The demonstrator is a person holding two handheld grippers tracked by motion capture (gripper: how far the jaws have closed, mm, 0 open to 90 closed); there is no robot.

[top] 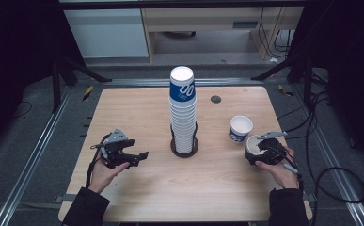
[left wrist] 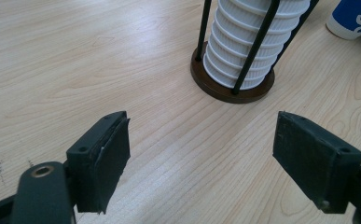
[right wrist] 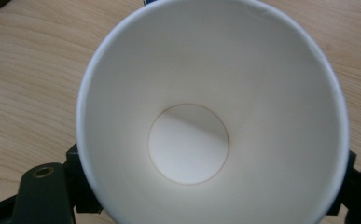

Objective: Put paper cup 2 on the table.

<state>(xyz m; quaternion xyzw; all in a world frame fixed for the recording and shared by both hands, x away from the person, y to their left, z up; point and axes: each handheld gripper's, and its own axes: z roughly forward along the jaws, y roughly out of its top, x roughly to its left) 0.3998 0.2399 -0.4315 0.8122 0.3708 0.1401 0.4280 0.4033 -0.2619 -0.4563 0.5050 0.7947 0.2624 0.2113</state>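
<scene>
The surface [top: 137, 188] is a pale wood tabletop with rounded corners, bare apart from a small dark disc [top: 216, 99] set in it beyond the stack. It stands on grey floor between metal rails, with black frame legs at the far corners, cables trailing on the right, and pale cabinets across the far side of a dim room.

The landmark is the stack [top: 183, 110] of white ribbed cups, upright in a dark round holder [top: 185, 149] with thin black rods, at mid-surface; its top cup carries a blue band.

Right of the stack, near the surface's right edge, the right hand-held gripper [top: 263, 151] is closed on a cup [top: 254, 147]. In the right gripper view that cup [right wrist: 211, 116] sits between the jaws with its mouth turned straight at the camera, so its long axis runs along the jaws, bottom end away.

A second cup [top: 241, 128], blue and white, stands upright with its mouth up between the stack and the held cup, just beside the latter.

Left of the stack, well apart from it, the left hand-held gripper [top: 125, 155] hovers with its jaws spread wide and nothing between them; its view looks over bare wood [left wrist: 99, 70] toward the holder [left wrist: 232, 88].
</scene>
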